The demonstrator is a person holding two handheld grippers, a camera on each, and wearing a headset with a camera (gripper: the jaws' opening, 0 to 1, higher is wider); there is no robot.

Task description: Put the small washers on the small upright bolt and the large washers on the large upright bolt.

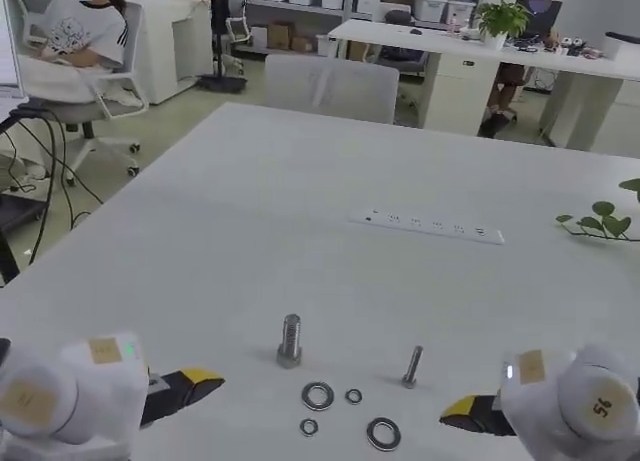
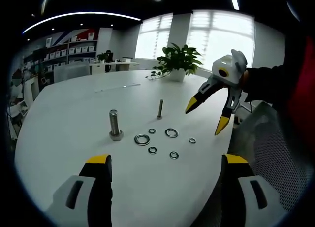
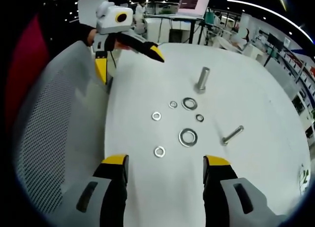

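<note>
The large upright bolt [image 1: 290,341] stands on the white table [image 1: 300,211], and the small upright bolt [image 1: 412,366] is to its right. Loose washers lie in front of them: a large washer [image 1: 318,395], another large washer [image 1: 383,434], and small washers [image 1: 354,396] beside them. My left gripper [image 1: 190,389] hangs open at the near left edge, and my right gripper [image 1: 462,413] is open at the near right. In the left gripper view, the jaws [image 2: 166,160] are wide apart facing the large bolt [image 2: 114,124] and washers [image 2: 142,139]. The right gripper's jaws [image 3: 166,161] frame a large washer [image 3: 188,137].
A white power strip [image 1: 428,225] lies further back on the table, and plant leaves [image 1: 600,221] reach in at the right edge. A grey chair [image 1: 330,86] stands behind the table. People sit at desks in the background.
</note>
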